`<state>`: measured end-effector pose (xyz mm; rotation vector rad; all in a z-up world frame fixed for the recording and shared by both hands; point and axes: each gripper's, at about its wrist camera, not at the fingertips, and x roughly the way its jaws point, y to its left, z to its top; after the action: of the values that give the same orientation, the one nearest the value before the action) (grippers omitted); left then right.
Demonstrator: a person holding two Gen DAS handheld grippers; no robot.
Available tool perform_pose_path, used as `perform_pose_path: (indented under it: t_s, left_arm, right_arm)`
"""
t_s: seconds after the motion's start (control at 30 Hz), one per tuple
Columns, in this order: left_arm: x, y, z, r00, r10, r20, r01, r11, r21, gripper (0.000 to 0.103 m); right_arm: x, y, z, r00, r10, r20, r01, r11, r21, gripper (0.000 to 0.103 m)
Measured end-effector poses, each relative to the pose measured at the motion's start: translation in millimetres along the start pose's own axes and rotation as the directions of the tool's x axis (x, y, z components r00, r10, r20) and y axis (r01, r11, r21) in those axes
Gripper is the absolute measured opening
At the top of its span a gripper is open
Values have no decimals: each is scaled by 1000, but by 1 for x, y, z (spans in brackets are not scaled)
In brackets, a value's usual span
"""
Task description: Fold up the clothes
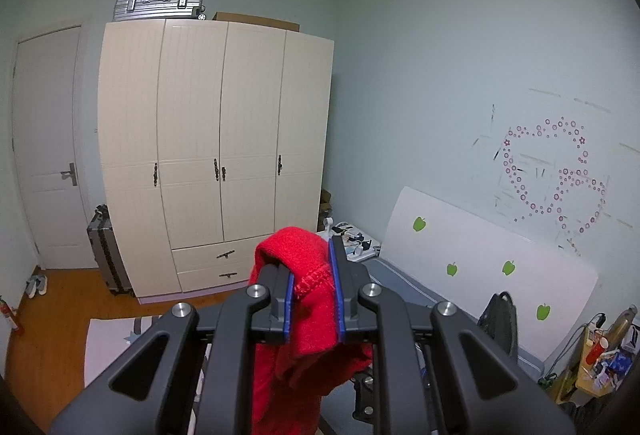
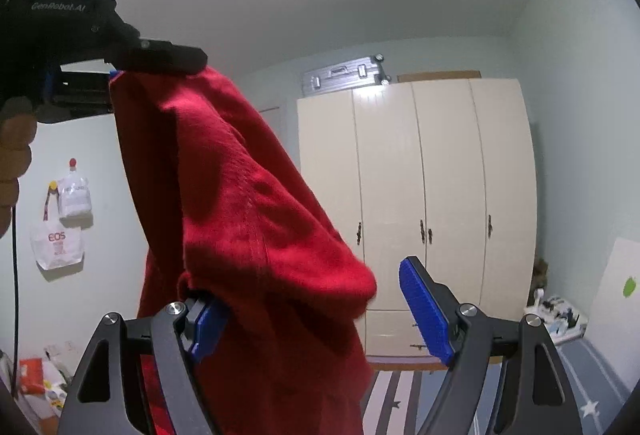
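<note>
A red knitted garment is pinched between my left gripper's blue-padded fingers and hangs down from them, held high in the air. In the right wrist view the same red garment hangs from the left gripper at the upper left. My right gripper is open; the cloth drapes over its left finger, while its right finger is bare and apart from the cloth.
A cream wardrobe with a silver suitcase on top stands ahead. A bed with a white headboard lies to the right, a door to the left. A striped rug lies on the floor.
</note>
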<state>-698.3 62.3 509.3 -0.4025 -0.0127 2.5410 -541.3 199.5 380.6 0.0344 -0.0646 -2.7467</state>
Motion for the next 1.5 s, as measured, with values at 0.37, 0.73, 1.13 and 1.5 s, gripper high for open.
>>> perform_pose_path:
  t_s: [0.37, 0.73, 1.13, 1.5]
  left_arm:
    - [-2, 18, -5, 1000, 25, -7, -25, 999, -24, 12]
    - [-90, -29, -51, 994, -2, 111, -1, 1000, 25, 13]
    - [-161, -67, -16, 975, -39, 221, 30, 999, 44, 13]
    - [52, 33, -25, 991, 129, -19, -130, 987, -99, 13]
  right_arm:
    - [-10, -23, 17, 978, 209, -3, -206, 970, 132, 10]
    - [-103, -9, 62, 946, 325, 20, -324, 936, 138, 8]
    - [-208, 24, 118, 938, 348, 5, -343, 921, 184, 8]
    - [-25, -18, 49, 956, 188, -226, -112, 944, 310, 8]
